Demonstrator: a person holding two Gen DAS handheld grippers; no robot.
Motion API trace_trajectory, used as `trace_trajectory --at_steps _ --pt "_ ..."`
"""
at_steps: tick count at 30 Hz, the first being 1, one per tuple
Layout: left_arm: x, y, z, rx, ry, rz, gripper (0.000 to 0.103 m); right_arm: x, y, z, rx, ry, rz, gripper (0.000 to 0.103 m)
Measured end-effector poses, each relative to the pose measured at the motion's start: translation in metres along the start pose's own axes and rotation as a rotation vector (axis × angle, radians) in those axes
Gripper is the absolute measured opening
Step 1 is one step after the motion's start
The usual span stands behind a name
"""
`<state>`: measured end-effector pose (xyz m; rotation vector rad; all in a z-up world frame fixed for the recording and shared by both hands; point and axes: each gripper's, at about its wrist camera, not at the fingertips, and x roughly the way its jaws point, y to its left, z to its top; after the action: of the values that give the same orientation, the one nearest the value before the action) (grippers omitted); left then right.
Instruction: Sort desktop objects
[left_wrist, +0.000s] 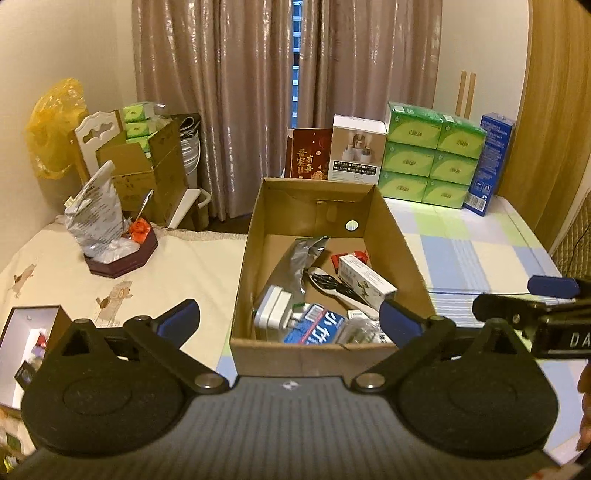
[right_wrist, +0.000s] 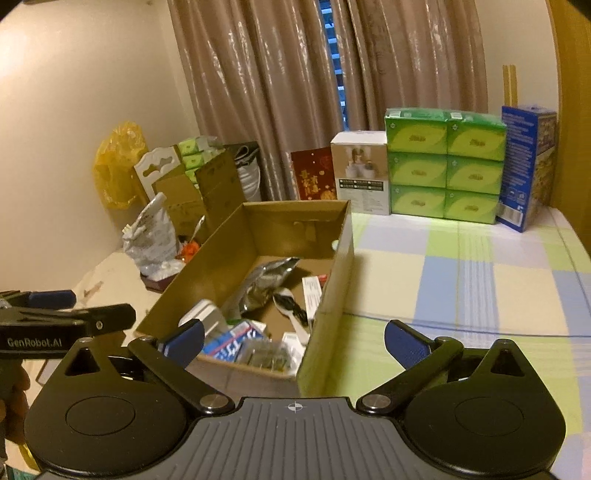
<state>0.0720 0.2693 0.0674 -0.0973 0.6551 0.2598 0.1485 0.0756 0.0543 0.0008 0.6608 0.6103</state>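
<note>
An open cardboard box (left_wrist: 258, 236) (right_wrist: 334, 258) stands on the surface in front of both grippers. Inside lie a crumpled silver foil bag (left_wrist: 299, 264) (right_wrist: 264, 284), a white carton (left_wrist: 365, 280), a white charger (left_wrist: 273, 310) (right_wrist: 205, 314), a blue-and-white pack (left_wrist: 314, 326) (right_wrist: 232, 341) and a white spoon with a black cord (right_wrist: 293, 317). My left gripper (left_wrist: 290, 317) hangs open just before the box's near wall, holding nothing. My right gripper (right_wrist: 295, 341) is open and empty over the box's near right corner. Each gripper shows at the edge of the other's view.
A dark hexagonal tray (left_wrist: 122, 256) with a grey bag stands at the left. Green tissue packs (left_wrist: 430, 155) (right_wrist: 445, 164), a white box (left_wrist: 356, 149) and a blue carton (right_wrist: 528, 166) line the back. A checked cloth (right_wrist: 461, 280) covers the right side.
</note>
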Motion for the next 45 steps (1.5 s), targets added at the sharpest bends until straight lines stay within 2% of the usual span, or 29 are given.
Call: trace_trajectory --at_steps 7,13,22,34,45 --pt "-0.041 -0.009 -0.016 -0.022 0.013 0.013 0.102 -0.034 0.008 -0.015 0.000 -0.003 -0.046 0.101" --pt "-0.068 -0.015 -0.030 -0.055 0.039 0.014 0.102 -0.059 0.009 -0.024 0.013 0.017 -0.036 0.101" --pt "-0.108 -0.025 -0.043 -0.076 0.015 -0.012 0.102 -0.094 0.019 -0.035 -0.028 0.027 -0.053 0.101" --pt "-0.131 -0.039 -0.053 -0.055 0.009 -0.022 0.102 -0.113 0.023 -0.051 -0.034 0.045 -0.068 0.101" --pt "-0.133 -0.042 -0.063 -0.060 0.010 -0.018 0.102 -0.121 0.025 -0.058 -0.024 0.038 -0.080 0.101"
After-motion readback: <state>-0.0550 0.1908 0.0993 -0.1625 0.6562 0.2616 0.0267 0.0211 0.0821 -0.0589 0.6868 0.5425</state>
